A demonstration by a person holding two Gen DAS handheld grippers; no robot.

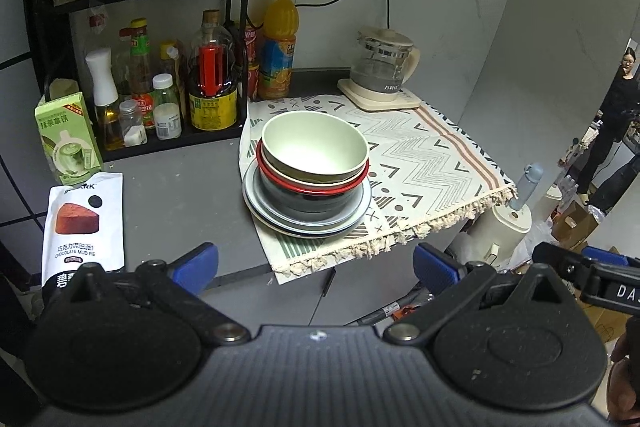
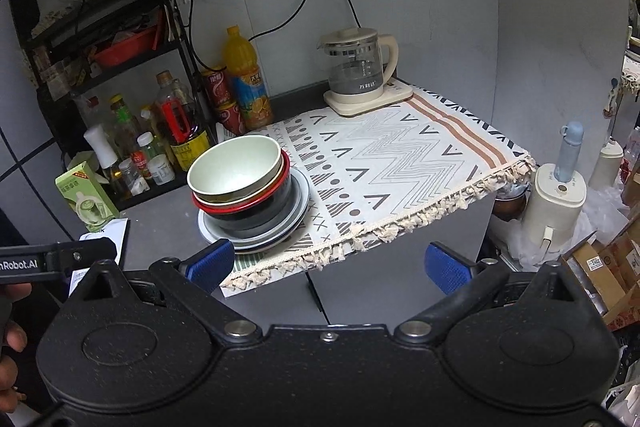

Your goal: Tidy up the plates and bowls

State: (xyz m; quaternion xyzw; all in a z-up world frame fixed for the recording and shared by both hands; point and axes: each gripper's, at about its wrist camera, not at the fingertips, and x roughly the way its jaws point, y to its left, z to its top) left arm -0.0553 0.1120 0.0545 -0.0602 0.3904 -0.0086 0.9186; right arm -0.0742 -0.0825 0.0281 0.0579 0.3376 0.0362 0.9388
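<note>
Your left gripper [image 1: 316,269] is held back from the front edge of the counter [image 1: 180,203], jaws spread wide with nothing between them. Your right gripper [image 2: 330,263] is likewise spread and empty, also short of that edge. Neither touches any dish.

The dishes stand in one stack at the left edge of the patterned cloth [image 1: 420,155], toward its front-left corner and near the counter's front edge. At the bottom lie the plates [image 1: 304,223]; on them sits a dark bowl [image 1: 308,201], then a red-rimmed bowl [image 1: 316,185], and a pale green bowl [image 1: 314,147] on top. In the right wrist view the upper bowls [image 2: 236,167] lean off centre rather than nesting squarely.

Judgement: the stack looks assembled already, so the task appears either near its end or awaiting a re-sort; the pictures cannot settle which. No dish is in hand.

If you proceed, the next move calls for bringing one gripper forward over the fringe to the green bowl's rim, one finger inside and one outside. Mind the tilt: a nudge could slide the upper bowls.
</note>
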